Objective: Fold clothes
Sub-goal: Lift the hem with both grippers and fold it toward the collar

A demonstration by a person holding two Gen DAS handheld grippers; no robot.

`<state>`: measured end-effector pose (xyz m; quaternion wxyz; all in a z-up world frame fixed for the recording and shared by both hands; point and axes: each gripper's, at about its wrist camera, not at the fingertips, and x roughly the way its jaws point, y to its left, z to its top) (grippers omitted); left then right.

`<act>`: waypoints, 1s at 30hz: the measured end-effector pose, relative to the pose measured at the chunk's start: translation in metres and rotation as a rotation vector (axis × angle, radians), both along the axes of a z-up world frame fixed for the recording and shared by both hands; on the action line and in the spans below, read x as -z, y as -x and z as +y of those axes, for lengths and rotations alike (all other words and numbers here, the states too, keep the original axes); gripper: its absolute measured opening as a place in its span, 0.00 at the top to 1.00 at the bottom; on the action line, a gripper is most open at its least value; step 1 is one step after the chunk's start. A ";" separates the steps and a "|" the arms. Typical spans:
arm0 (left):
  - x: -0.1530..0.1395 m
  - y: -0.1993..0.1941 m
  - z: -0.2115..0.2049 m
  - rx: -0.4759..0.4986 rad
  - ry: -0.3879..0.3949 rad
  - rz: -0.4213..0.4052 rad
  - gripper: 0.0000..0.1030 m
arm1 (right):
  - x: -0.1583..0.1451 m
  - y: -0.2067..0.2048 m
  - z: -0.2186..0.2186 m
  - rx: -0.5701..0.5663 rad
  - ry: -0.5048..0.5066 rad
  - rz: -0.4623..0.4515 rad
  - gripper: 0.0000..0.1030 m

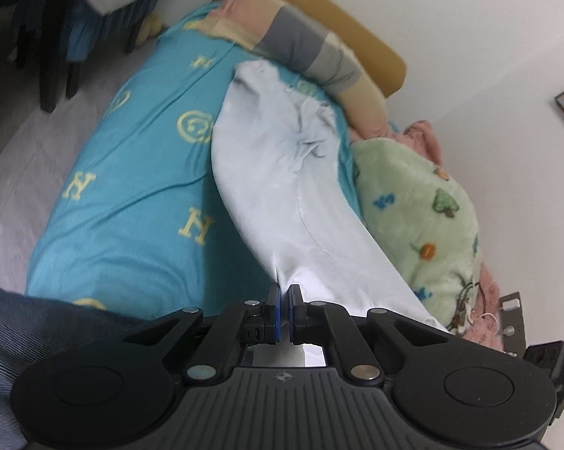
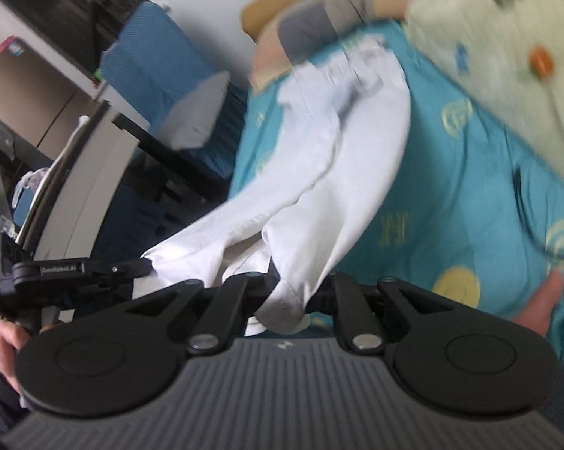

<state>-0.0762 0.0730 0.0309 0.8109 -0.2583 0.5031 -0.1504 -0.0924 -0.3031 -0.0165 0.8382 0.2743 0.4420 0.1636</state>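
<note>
The pale garment lies lengthways on the turquoise bedsheet, its far end bunched near the striped bolster, its near end lifted off the sheet by both tools; it looks thin, soft and limp, with a seam down the middle and creases at the far end; from the right wrist view it reads as two long lobes, perhaps trouser legs, though blur leaves that uncertain. The left gripper has its blue pads nearly together with a corner of the cloth pinched between them; the right gripper has the other near corner draped over its fingers, which seem closed on the fabric, though the cloth hides the tips. The step appears to be carrying the near edge toward the far end; doing it well likely means keeping both corners level, the edge taut, and laying it down square without dragging the sheet; the green fleece blanket just beside could snag.
</note>
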 end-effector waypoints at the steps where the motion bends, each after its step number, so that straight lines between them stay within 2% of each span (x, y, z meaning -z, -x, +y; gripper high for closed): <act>1: 0.006 -0.005 0.001 -0.009 0.003 0.012 0.96 | 0.005 -0.004 0.000 0.007 -0.007 0.008 0.89; 3: 0.016 -0.021 0.001 -0.027 0.005 0.031 0.96 | 0.013 -0.013 -0.001 0.020 -0.022 0.018 0.88; 7: 0.028 -0.068 0.001 -0.087 0.028 0.037 0.96 | 0.015 -0.052 -0.007 0.046 -0.034 -0.024 0.88; 10: 0.030 -0.112 -0.008 -0.137 0.007 -0.027 0.96 | 0.015 -0.096 -0.012 0.078 -0.025 -0.041 0.88; 13: 0.033 -0.157 -0.024 -0.183 -0.049 -0.118 0.96 | 0.020 -0.146 -0.014 0.108 -0.011 -0.064 0.88; 16: 0.044 -0.205 -0.043 -0.196 -0.103 -0.172 0.96 | 0.031 -0.198 -0.015 0.134 0.031 -0.092 0.88; 18: 0.055 -0.235 -0.058 -0.183 -0.166 -0.223 0.96 | 0.044 -0.231 -0.014 0.144 0.086 -0.105 0.88; 21: 0.083 -0.271 -0.074 -0.160 -0.247 -0.243 0.96 | 0.069 -0.271 -0.011 0.144 0.188 -0.138 0.88; 26: 0.137 -0.302 -0.083 -0.105 -0.355 -0.263 0.95 | 0.122 -0.310 -0.002 0.113 0.262 -0.137 0.88; 30: 0.152 -0.306 -0.082 -0.102 -0.363 -0.244 0.95 | 0.140 -0.311 0.011 0.081 0.331 -0.185 0.87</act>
